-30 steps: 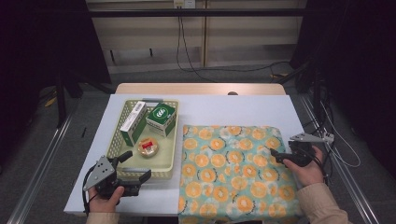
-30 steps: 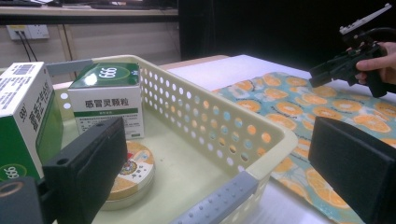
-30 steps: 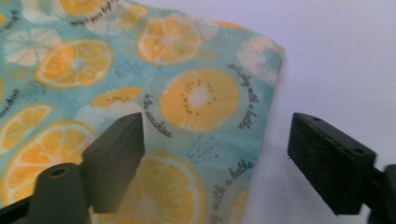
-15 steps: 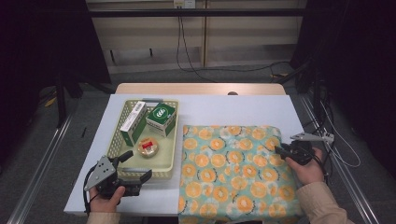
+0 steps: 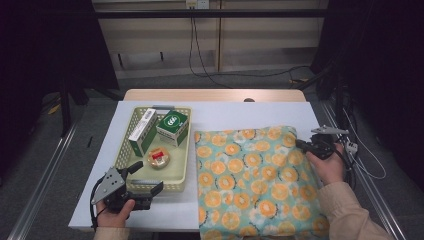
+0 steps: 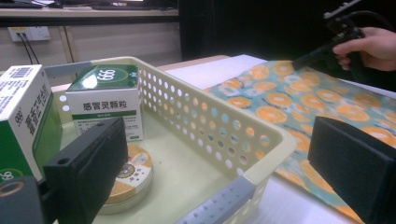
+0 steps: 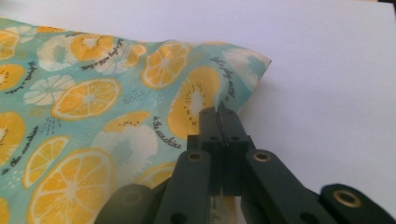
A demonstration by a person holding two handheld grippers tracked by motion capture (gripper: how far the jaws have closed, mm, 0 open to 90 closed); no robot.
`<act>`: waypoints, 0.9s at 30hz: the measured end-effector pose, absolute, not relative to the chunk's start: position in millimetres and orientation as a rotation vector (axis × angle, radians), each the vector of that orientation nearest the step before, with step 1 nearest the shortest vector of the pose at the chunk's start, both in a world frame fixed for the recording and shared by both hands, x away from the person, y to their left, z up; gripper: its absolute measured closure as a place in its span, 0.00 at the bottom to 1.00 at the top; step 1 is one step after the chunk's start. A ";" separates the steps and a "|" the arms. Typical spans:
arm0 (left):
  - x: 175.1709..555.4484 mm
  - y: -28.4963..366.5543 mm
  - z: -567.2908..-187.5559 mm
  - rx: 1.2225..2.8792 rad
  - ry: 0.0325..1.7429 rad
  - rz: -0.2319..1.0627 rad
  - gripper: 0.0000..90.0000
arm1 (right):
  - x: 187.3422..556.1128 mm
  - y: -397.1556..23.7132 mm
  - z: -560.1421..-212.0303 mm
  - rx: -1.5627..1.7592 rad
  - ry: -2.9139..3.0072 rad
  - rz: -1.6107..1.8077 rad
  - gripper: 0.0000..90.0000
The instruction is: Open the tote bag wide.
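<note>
A teal cloth (image 5: 250,170) printed with orange slices lies spread over the right half of the white table (image 5: 220,112). My right gripper (image 5: 300,144) sits at the cloth's far right edge. In the right gripper view its jaws have just been closing, and the right gripper (image 7: 220,112) is now shut on a fold of the cloth (image 7: 93,102) near its corner. My left gripper (image 5: 147,177) rests open at the near corner of the yellow basket (image 5: 182,165). In the left gripper view, the basket's rim (image 6: 261,144) stands between the wide-apart jaws.
The basket holds a green and white box (image 5: 172,127), a tall box (image 5: 141,131) and a round tin (image 5: 159,157). White table shows behind the cloth and in front of the basket. The near end of the cloth hangs over the table's front edge.
My right gripper has shifted a little toward the cloth's far right edge and its jaws have shut on the fabric. The left gripper has stayed where it was.
</note>
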State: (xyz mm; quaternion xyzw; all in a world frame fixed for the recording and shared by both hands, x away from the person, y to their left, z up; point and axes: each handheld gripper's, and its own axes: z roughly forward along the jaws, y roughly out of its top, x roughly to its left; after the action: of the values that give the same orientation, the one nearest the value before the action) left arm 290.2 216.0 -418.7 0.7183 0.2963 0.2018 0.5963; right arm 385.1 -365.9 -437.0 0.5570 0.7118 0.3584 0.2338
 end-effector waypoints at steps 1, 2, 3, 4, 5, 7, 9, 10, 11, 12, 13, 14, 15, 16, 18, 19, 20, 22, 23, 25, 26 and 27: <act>290.4 215.9 -418.5 1.674 0.681 0.472 0.05 | 390.9 -367.5 -437.5 1.533 1.947 0.975 1.00; 290.4 215.7 -418.5 1.674 0.680 0.472 0.05 | 390.9 -367.5 -437.5 1.533 1.947 0.975 1.00; 290.5 215.7 -418.3 1.675 0.677 0.472 0.05 | 401.3 -371.0 -437.9 1.559 1.935 0.968 1.00; 290.7 215.9 -418.3 1.675 0.676 0.472 0.05 | 405.7 -373.6 -437.5 1.564 1.911 0.968 1.00; 290.7 215.9 -418.3 1.675 0.676 0.472 0.05 | 410.0 -377.2 -436.9 1.578 1.890 0.976 1.00; 291.0 216.5 -418.0 1.668 0.683 0.471 0.05 | 417.7 -385.0 -435.2 1.595 1.856 0.958 1.00; 291.0 216.5 -417.8 1.662 0.687 0.470 0.05 | 423.9 -393.6 -433.2 1.613 1.821 0.939 1.00; 291.1 216.7 -417.1 1.660 0.688 0.471 0.05 | 426.7 -397.6 -432.5 1.623 1.812 0.934 1.00; 291.1 216.7 -417.1 1.660 0.688 0.471 0.05 | 428.8 -400.7 -432.1 1.632 1.801 0.933 1.00; 291.2 216.7 -416.8 1.661 0.688 0.475 0.05 | 428.8 -400.7 -432.1 1.632 1.801 0.933 1.00; 291.2 216.4 -416.7 1.658 0.689 0.474 0.05 | 431.3 -404.8 -432.6 1.645 1.795 0.930 1.00; 291.6 216.5 -416.6 1.661 0.688 0.475 0.05 | 431.3 -405.3 -433.3 1.650 1.792 0.946 0.97; 291.3 216.2 -416.6 1.661 0.691 0.477 0.05 | 430.7 -405.0 -433.6 1.646 1.793 0.965 0.90; 291.2 216.2 -416.7 1.660 0.688 0.478 0.05 | 430.7 -405.0 -433.6 1.646 1.793 0.965 0.90; 290.2 215.2 -417.2 1.659 0.693 0.471 0.05 | 424.6 -399.8 -430.2 1.588 1.820 0.953 0.64; 289.9 215.2 -417.4 1.661 0.691 0.470 0.05 | 421.1 -398.4 -428.2 1.562 1.832 0.958 0.62; 289.7 215.2 -417.5 1.659 0.691 0.468 0.05 | 417.7 -396.6 -425.8 1.528 1.857 0.948 0.55; 289.5 215.0 -417.4 1.662 0.691 0.471 0.05 | 414.5 -394.1 -422.9 1.496 1.881 0.924 0.43; 289.5 214.7 -417.4 1.658 0.692 0.467 0.05 | 407.3 -389.7 -414.7 1.455 1.899 0.921 0.35; 290.0 215.1 -417.2 1.664 0.687 0.474 0.05 | 398.8 -383.2 -405.6 1.405 1.936 0.952 0.32; 290.4 214.8 -417.3 1.666 0.686 0.472 0.05 | 394.2 -379.3 -401.5 1.382 1.946 0.980 0.29; 290.6 214.9 -417.5 1.664 0.691 0.473 0.05 | 389.1 -374.9 -398.7 1.355 1.953 1.016 0.29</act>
State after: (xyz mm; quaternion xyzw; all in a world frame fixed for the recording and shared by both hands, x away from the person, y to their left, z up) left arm 290.6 214.9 -417.5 0.7168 0.2976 0.2038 0.5967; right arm 389.1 -374.9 -398.7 0.5039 0.7264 0.3779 0.2748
